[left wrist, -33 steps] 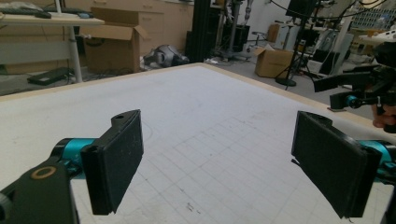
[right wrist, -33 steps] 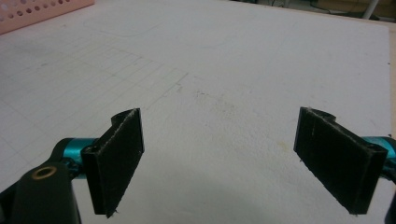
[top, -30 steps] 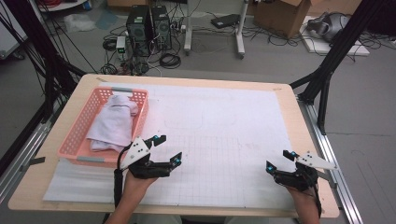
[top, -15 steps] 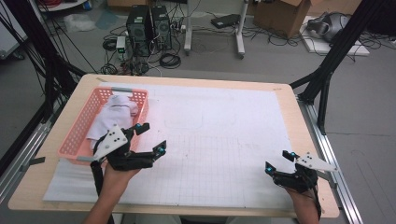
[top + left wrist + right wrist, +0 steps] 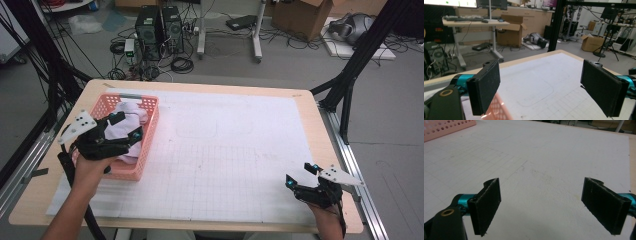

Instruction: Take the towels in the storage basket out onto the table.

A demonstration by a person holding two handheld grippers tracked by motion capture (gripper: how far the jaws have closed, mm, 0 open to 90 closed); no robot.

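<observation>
A pink plastic basket [image 5: 148, 139] sits at the table's left side with a pale lavender cloth [image 5: 131, 116] heaped inside. My left gripper [image 5: 126, 126] hovers over the basket, just above the cloth, its jaws wide apart and nothing between them. In the left gripper view the jaws [image 5: 549, 87] frame the white mat, with the basket's pink rim [image 5: 499, 110] at the bottom. My right gripper [image 5: 301, 175] rests low near the table's front right corner, open and empty. The right gripper view [image 5: 546, 205] looks across the bare gridded mat toward the basket [image 5: 446, 127].
A white gridded mat [image 5: 235, 150] with faint drawn outlines covers most of the wooden table [image 5: 310, 107]. Black frame posts [image 5: 350, 75] stand at the table's sides. Beyond the far edge are computer towers [image 5: 160, 27], cables and cardboard boxes [image 5: 300, 15] on the floor.
My left gripper has travelled left and away from me, from the mat beside the basket to over the cloth in the basket. The right gripper has stayed put.
</observation>
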